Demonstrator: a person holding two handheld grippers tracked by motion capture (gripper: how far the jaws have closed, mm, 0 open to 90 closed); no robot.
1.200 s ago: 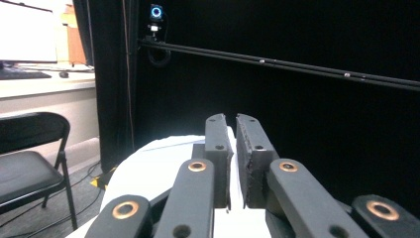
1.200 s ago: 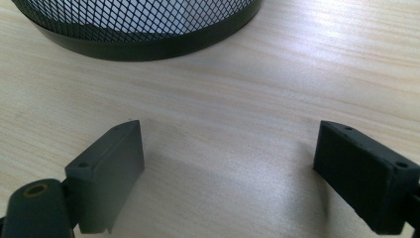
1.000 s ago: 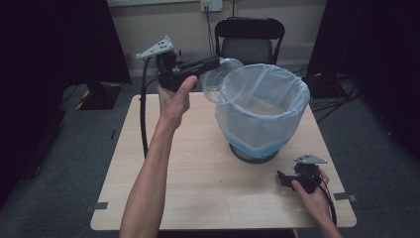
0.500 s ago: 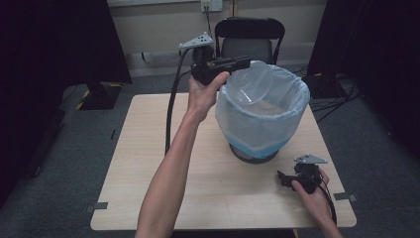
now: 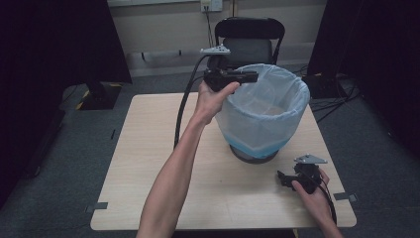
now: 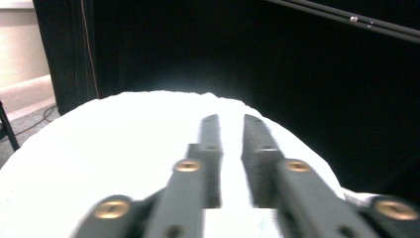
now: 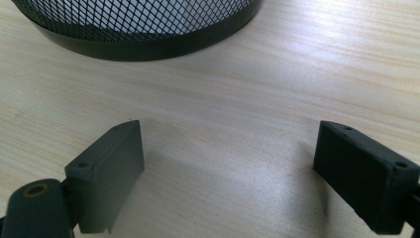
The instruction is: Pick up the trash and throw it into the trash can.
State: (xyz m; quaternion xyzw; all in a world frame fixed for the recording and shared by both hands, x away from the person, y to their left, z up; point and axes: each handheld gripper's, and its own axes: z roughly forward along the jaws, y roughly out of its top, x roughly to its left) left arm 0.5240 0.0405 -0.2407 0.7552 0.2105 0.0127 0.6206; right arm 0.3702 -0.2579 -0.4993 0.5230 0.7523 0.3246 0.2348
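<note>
High view has the left gripper (image 5: 252, 76) at upper centre over the bin's bag (image 5: 270, 99); its jaws have just been opening, slightly parted with nothing between. Bin contents are hard to make out. Right gripper (image 5: 283, 178), lower right on the table (image 5: 148, 163), gapes wide and empty.

**A light wooden tabletop in a dim, curtained room**

A pale wood-grain tabletop (image 5: 148, 148) is set on a grey carpeted floor (image 5: 59, 198). Small strips of grey tape (image 5: 100, 206) are seen on the floor at its near corners. Behind the far edge a black chair (image 5: 250, 37) with a grey seat is placed, facing the tabletop. The back wall (image 5: 163, 25) is painted beige, with a pale skirting band along its foot and a white socket plate (image 5: 210, 5) above the chair. Black curtains (image 5: 49, 39) are hung on both sides, leaving those parts dark. Cables (image 5: 341, 101) are strewn over the floor at the right. The tabletop is lit evenly from above.
</note>
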